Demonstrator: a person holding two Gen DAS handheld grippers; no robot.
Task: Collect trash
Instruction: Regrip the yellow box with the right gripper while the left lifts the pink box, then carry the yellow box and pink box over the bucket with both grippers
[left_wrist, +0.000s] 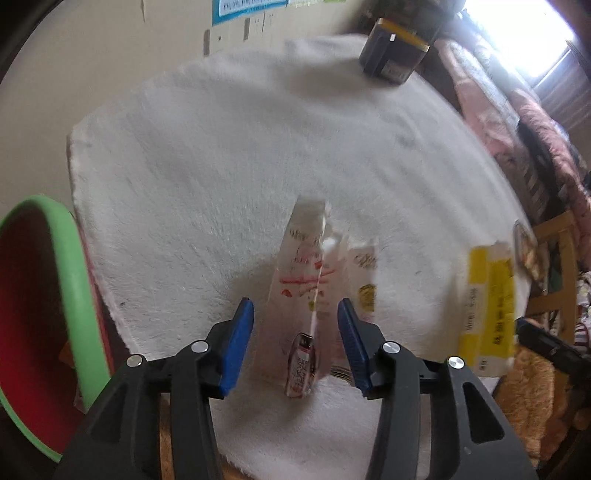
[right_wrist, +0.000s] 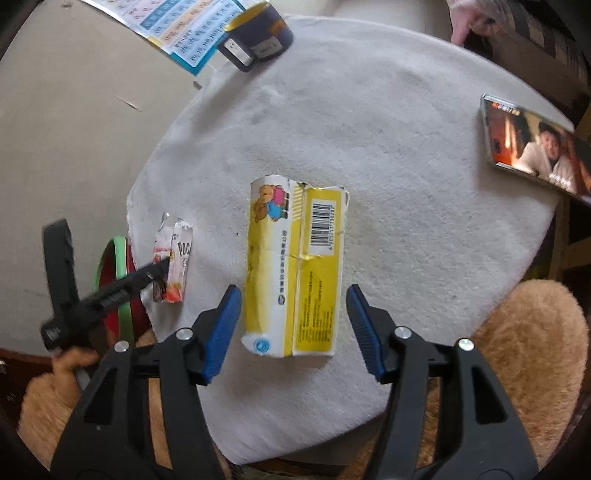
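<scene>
A torn white snack wrapper (left_wrist: 314, 284) with red print lies on the white fluffy cloth (left_wrist: 221, 155). My left gripper (left_wrist: 295, 314) is open, its blue pads on either side of the wrapper's near end, not closed on it. A flattened yellow and white carton (right_wrist: 295, 273) with a bear picture and a barcode lies on the cloth. My right gripper (right_wrist: 293, 302) is open just above the carton's near half, pads on either side. The carton also shows in the left wrist view (left_wrist: 487, 302), and the wrapper in the right wrist view (right_wrist: 173, 258).
A green-rimmed red bin (left_wrist: 44, 317) stands off the table's left edge. A dark jar with a yellow lid (left_wrist: 395, 48) stands at the far edge. A picture case (right_wrist: 535, 147) lies at the right. A tan fluffy seat (right_wrist: 517, 350) is below the table.
</scene>
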